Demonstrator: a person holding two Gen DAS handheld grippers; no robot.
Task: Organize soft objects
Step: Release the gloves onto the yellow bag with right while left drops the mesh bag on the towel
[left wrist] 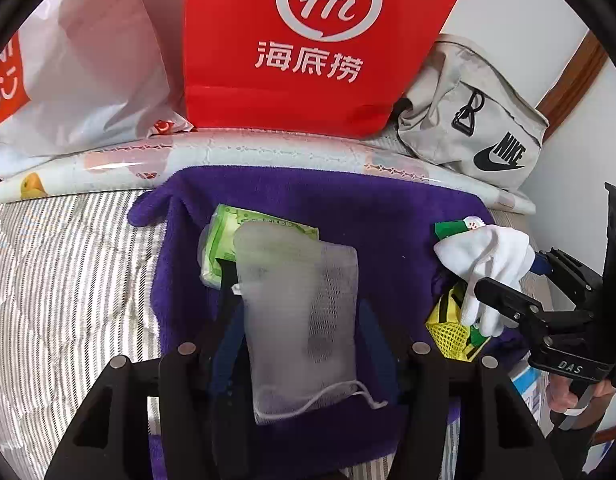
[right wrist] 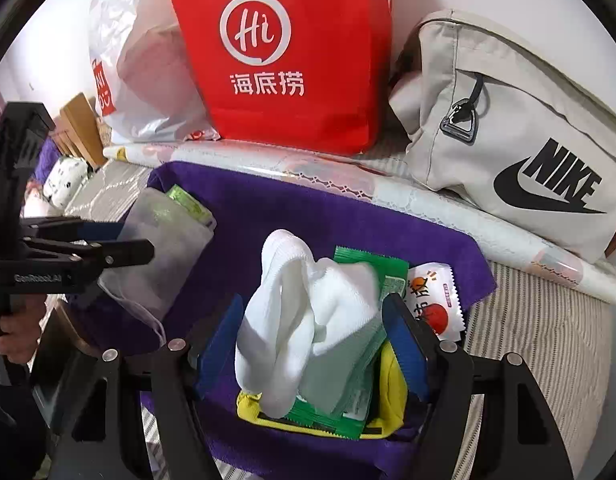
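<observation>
On purple towel (left wrist: 388, 216): translucent mesh drawstring pouch (left wrist: 299, 320), crumpled white sock (right wrist: 308, 320).

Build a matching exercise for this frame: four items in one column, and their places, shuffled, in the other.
Items:
1. white mesh pouch
2. white sock
3. red paper bag
4. grey Nike bag

Places:
A. back right, against the wall
B. between the left tongs, on the purple towel
C. back centre, standing upright
D. between the right tongs, atop green packets

Pairs: 1-B, 2-D, 3-C, 4-A
</observation>
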